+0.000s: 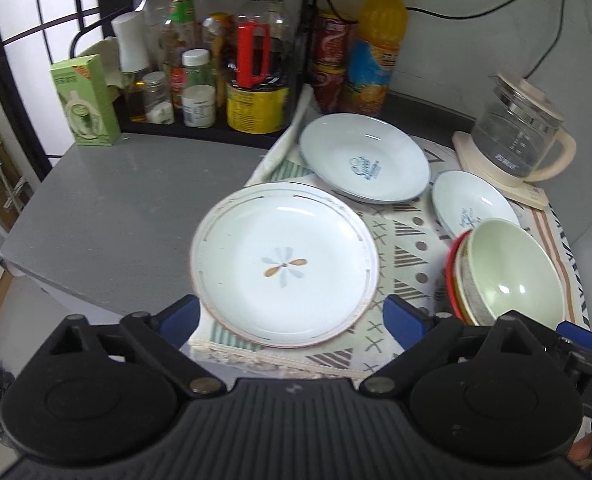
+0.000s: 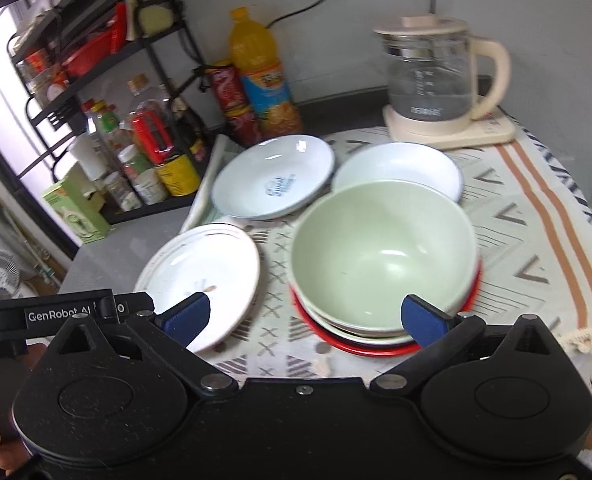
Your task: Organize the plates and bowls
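A white flower-pattern plate (image 1: 284, 264) lies at the near left of the patterned cloth; it also shows in the right wrist view (image 2: 200, 276). My left gripper (image 1: 296, 316) is open, hovering at its near rim, empty. A stack of bowls with a green bowl (image 2: 383, 252) on top and a red rim at the bottom sits to the right; it also shows in the left wrist view (image 1: 511, 272). My right gripper (image 2: 305, 318) is open, just before the stack, empty. A large blue-print plate (image 1: 365, 158) and a small one (image 1: 473, 202) lie behind.
A glass kettle (image 2: 435, 80) on a cream base stands at the back right. A black rack with bottles and jars (image 1: 200, 68), an orange juice bottle (image 1: 375, 48) and cans line the back. A green box (image 1: 86, 100) stands on the grey counter (image 1: 116, 208).
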A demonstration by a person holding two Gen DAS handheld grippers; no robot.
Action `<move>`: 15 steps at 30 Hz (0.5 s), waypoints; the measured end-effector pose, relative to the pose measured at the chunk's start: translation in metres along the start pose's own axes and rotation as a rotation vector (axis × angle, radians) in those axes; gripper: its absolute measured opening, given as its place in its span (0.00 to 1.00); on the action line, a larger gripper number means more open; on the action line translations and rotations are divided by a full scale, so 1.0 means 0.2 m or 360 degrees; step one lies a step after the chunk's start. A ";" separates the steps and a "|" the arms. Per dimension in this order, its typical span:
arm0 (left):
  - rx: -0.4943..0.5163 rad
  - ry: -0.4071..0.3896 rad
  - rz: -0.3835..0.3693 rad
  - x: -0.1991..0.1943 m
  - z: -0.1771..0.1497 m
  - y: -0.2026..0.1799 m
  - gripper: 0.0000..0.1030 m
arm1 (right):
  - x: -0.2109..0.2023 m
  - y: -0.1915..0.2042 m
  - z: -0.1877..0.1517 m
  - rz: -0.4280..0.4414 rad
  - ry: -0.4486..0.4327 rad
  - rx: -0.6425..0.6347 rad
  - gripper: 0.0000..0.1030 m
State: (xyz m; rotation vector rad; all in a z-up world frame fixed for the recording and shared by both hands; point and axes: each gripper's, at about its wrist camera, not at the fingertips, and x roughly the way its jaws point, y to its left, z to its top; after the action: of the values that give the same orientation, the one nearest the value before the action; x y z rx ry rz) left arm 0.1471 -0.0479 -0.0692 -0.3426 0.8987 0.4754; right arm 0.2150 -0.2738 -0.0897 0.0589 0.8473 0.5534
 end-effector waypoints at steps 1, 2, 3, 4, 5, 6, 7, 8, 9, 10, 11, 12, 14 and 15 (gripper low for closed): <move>-0.0013 -0.0004 0.0006 0.00 0.00 0.03 0.98 | 0.01 0.02 0.00 0.0012 0.0001 -0.0016 1.00; -0.0025 -0.0006 0.0018 0.00 0.01 0.05 1.00 | 0.02 0.04 0.01 0.0022 0.0004 -0.0027 1.00; -0.0032 -0.0011 0.0034 0.00 0.02 0.07 1.00 | 0.03 0.06 0.01 0.0030 0.0009 -0.0032 1.00; -0.0037 -0.0016 0.0048 0.00 0.03 0.09 1.00 | 0.05 0.08 0.02 0.0038 0.0016 -0.0034 1.00; -0.0048 -0.0019 0.0047 0.00 0.03 0.11 1.00 | 0.06 0.10 0.02 0.0046 0.0022 -0.0038 1.00; -0.0063 -0.0019 0.0038 0.00 0.04 0.14 1.00 | 0.07 0.11 0.02 0.0054 0.0031 -0.0044 1.00; -0.0075 -0.0017 0.0033 0.01 0.05 0.16 1.00 | 0.08 0.13 0.03 0.0060 0.0043 -0.0052 1.00; -0.0081 -0.0012 0.0035 0.02 0.06 0.18 1.00 | 0.09 0.15 0.04 0.0068 0.0052 -0.0062 1.00; -0.0081 -0.0004 0.0039 0.03 0.07 0.19 1.00 | 0.10 0.17 0.04 0.0077 0.0057 -0.0071 1.00; -0.0079 0.0003 0.0041 0.04 0.08 0.21 1.00 | 0.11 0.18 0.04 0.0083 0.0061 -0.0076 1.00; -0.0073 0.0006 0.0033 0.05 0.09 0.22 1.00 | 0.13 0.20 0.05 0.0079 0.0064 -0.0084 1.00; -0.0065 0.0009 0.0019 0.07 0.10 0.24 1.00 | 0.14 0.22 0.06 0.0072 0.0068 -0.0093 1.00; -0.0051 0.0026 0.0000 0.10 0.12 0.27 1.00 | 0.16 0.25 0.07 0.0068 0.0075 -0.0104 1.00; -0.0058 0.0040 -0.0016 0.13 0.14 0.28 1.00 | 0.17 0.26 0.08 0.0066 0.0076 -0.0103 1.00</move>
State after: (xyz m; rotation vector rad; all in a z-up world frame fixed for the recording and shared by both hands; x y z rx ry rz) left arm 0.1492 0.0199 -0.0791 -0.3868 0.9134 0.4798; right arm 0.2211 -0.2093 -0.0898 0.0040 0.8755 0.6232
